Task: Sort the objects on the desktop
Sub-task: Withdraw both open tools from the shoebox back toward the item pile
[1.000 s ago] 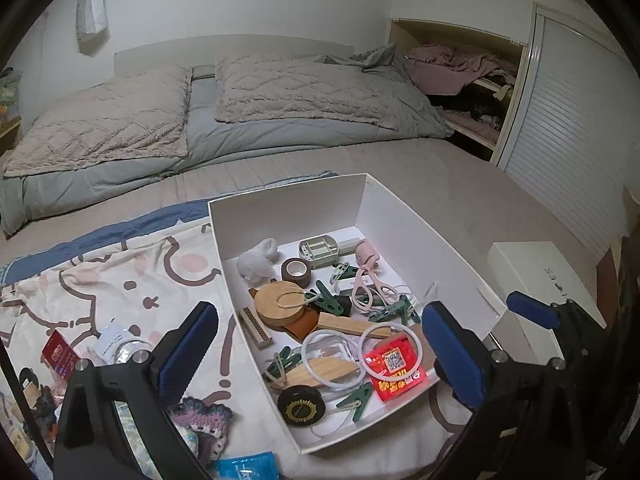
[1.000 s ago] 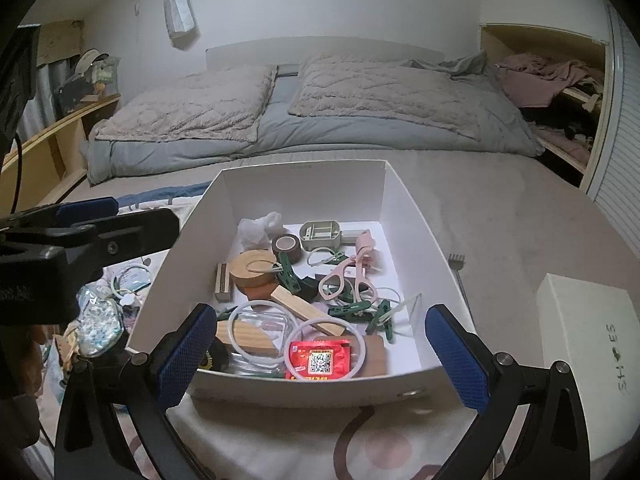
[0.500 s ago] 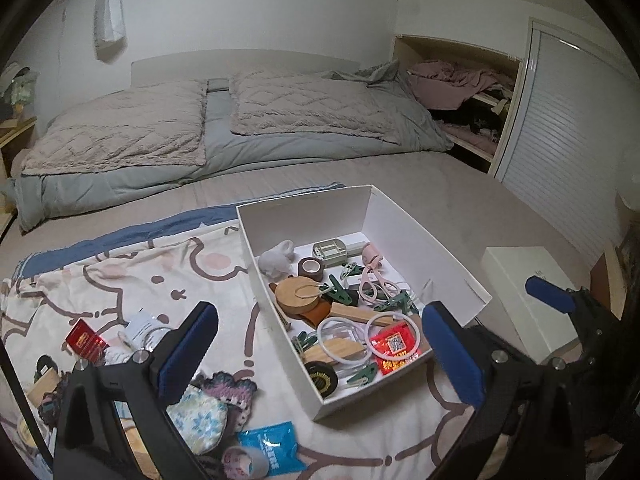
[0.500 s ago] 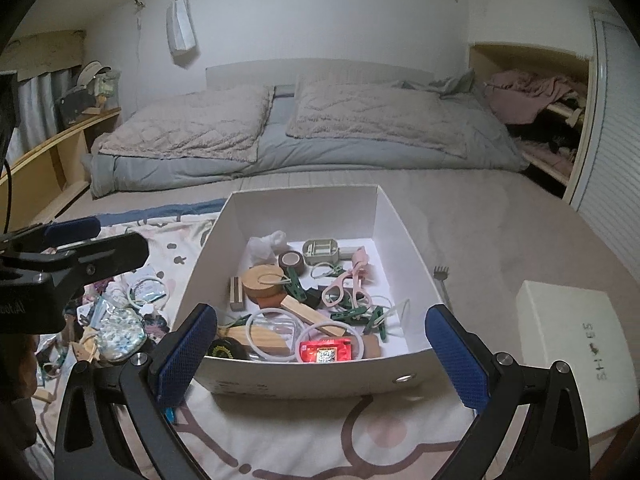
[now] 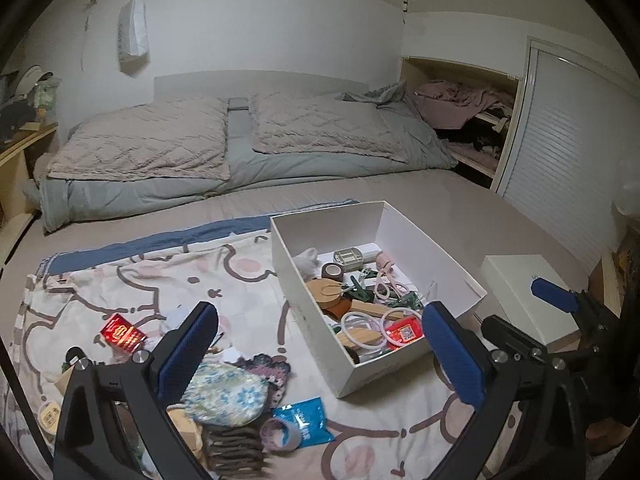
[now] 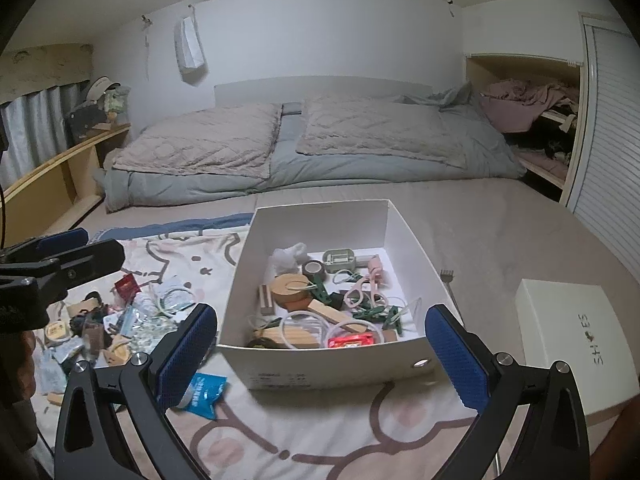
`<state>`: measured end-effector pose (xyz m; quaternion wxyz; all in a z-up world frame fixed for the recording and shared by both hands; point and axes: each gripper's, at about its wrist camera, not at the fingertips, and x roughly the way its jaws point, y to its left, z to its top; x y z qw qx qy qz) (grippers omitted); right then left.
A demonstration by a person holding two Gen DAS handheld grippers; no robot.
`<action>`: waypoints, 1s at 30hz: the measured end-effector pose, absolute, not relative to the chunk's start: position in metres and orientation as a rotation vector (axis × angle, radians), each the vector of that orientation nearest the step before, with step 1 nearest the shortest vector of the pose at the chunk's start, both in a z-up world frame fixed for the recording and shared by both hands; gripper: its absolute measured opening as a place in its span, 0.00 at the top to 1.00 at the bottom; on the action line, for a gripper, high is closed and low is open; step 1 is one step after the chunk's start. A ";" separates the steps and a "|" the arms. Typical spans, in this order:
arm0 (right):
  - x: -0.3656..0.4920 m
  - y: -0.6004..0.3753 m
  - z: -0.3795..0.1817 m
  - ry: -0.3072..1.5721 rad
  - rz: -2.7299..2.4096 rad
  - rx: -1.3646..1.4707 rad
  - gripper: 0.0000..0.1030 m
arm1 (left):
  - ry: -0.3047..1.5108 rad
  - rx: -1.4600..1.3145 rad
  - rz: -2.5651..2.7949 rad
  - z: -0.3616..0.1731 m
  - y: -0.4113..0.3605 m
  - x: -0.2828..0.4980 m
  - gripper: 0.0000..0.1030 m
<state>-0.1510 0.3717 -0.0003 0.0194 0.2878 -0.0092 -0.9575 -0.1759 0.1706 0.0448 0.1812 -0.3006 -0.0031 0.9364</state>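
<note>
A white cardboard box [image 5: 400, 232] [image 6: 320, 368] sits on the patterned sheet on the bed, holding several small items: white rings, green clips, pink scissors, a wooden disc [image 6: 290, 286], a tape roll, a red packet [image 5: 404, 330]. Left of the box lies a loose pile: a red packet [image 5: 122, 334], a floral pouch [image 5: 226, 394], a blue sachet [image 5: 306, 420] [image 6: 202, 396], a tape roll [image 5: 280, 434]. My left gripper [image 5: 320, 354] hangs open above the pile and the box's near corner. My right gripper [image 6: 322, 354] is open in front of the box, nothing between its fingers.
A white shoebox lid [image 6: 572, 344] [image 5: 528, 296] lies right of the box near the bed's edge. A small fork [image 6: 448, 280] rests between them. Pillows and a grey duvet [image 6: 312, 148] fill the far half. Shelves stand at left [image 6: 60, 176] and right [image 6: 540, 128].
Both grippers have drawn back and up from the box, so it looks smaller and the loose pile at left has come into view. Both stay open.
</note>
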 end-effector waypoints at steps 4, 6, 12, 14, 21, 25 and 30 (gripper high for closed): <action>-0.142 0.364 0.005 -0.042 -2.971 0.867 0.00 | -0.008 -0.831 2.667 0.050 0.153 -0.164 0.00; -0.139 0.360 0.008 -0.046 -2.971 0.853 0.00 | -0.010 -0.823 2.677 0.052 0.146 -0.159 0.00; -0.128 0.345 0.017 -0.053 -2.963 0.818 0.00 | -0.015 -0.784 2.716 0.060 0.120 -0.141 0.00; -0.126 0.340 0.019 -0.057 -2.956 0.812 0.00 | -0.011 -0.775 2.727 0.061 0.113 -0.136 0.00; -0.116 0.321 0.023 -0.052 -2.932 0.792 0.00 | 0.004 -0.764 2.768 0.058 0.089 -0.121 0.00; -0.113 0.311 0.023 -0.060 -2.910 0.789 0.00 | 0.011 -0.752 2.793 0.054 0.074 -0.115 0.00; -0.110 0.298 0.019 -0.049 -2.888 0.801 0.00 | -0.011 -0.758 2.824 0.045 0.056 -0.106 0.00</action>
